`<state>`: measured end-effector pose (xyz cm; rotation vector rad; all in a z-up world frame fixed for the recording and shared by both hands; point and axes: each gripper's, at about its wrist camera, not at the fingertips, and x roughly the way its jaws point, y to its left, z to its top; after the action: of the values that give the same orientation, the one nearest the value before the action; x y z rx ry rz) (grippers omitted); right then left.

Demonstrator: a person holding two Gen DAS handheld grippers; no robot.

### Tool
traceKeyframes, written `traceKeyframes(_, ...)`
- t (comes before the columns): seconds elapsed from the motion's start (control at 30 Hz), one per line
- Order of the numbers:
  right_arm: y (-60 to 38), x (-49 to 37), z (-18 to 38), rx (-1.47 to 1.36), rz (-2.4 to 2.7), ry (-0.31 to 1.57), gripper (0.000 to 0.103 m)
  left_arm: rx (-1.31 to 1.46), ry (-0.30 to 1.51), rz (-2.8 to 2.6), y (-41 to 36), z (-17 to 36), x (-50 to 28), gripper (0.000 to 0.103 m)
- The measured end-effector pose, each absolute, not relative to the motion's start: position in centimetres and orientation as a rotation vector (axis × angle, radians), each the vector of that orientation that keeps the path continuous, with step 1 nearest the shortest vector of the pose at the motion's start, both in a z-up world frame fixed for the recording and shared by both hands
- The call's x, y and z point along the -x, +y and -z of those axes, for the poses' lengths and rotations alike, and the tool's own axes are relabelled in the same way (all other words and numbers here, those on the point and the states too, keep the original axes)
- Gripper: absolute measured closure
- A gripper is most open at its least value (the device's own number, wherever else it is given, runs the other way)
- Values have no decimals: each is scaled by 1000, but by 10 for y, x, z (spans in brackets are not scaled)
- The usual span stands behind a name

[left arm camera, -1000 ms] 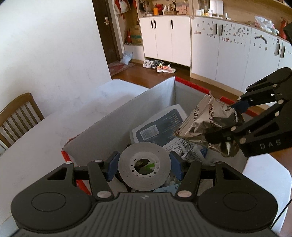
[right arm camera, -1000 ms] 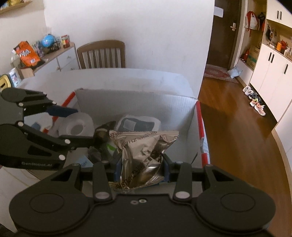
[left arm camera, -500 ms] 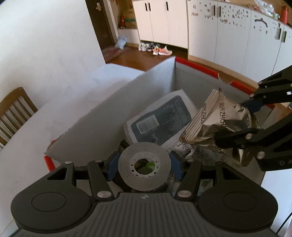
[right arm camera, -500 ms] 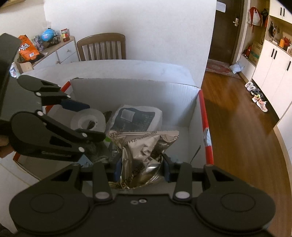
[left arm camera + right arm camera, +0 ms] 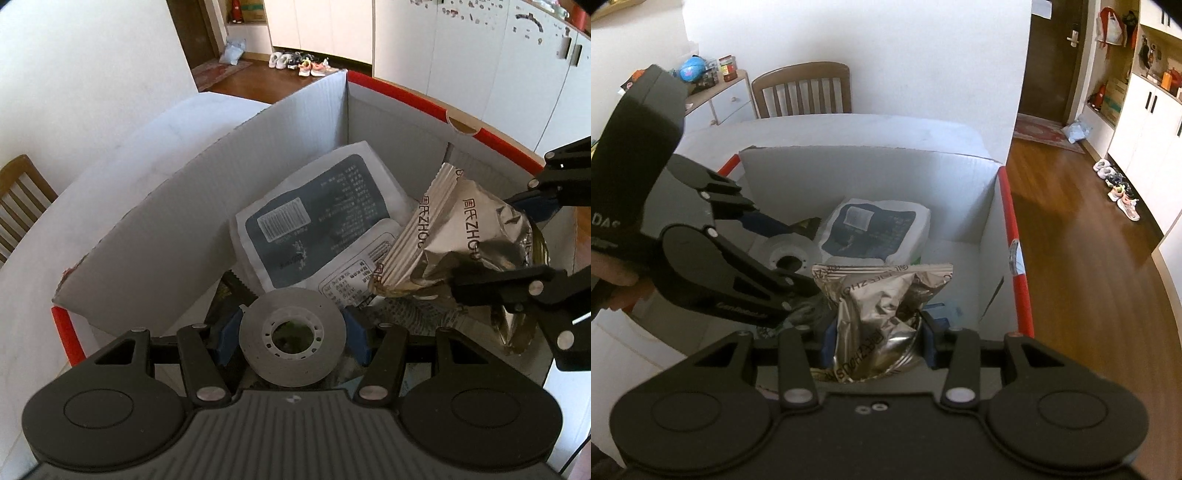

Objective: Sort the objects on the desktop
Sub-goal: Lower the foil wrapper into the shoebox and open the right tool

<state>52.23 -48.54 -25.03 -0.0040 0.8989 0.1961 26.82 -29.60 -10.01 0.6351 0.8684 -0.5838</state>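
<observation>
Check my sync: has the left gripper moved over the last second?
Yes. The left gripper, holding the tape roll, has come down into the box, toward the blue-and-white pouch.

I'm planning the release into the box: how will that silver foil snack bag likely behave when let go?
The silver foil snack bag is creased between the right gripper pads, so probably soft and floppy. It looks puffy, likely light. Its glossy film may slide off the white pouch below.

Both grippers: left gripper, right gripper black, blue-padded jaws, silver screws, white lettering on linkage.
</observation>
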Motion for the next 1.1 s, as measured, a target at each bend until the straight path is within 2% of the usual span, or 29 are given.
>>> traceKeyframes(0.33, -486, -522, 250, 11, -209, 912, 58, -656, 923, 593, -294, 105, -270, 45)
traceKeyframes(0.47, -489, -521, 249, 8, -201, 902, 53, -672, 927, 611, -293, 105, -267, 45)
traceKeyframes(0.53, -491, -520, 247, 6, -198, 895, 53, -672, 930, 617, -292, 104, -265, 43)
traceKeyframes(0.6, -492, -519, 246, 4, -199, 889, 50, -674, 927, 616, -290, 103, -263, 35)
traceKeyframes(0.7, -492, -516, 243, 6, -200, 878, 43, -671, 920, 612, -288, 100, -260, 31)
traceKeyframes(0.87, -490, -513, 240, 6, -204, 870, 41, -653, 901, 604, -282, 94, -256, 27)
traceKeyframes(1.1, -488, -509, 233, 9, -204, 858, 40, -631, 882, 602, -277, 82, -248, 26)
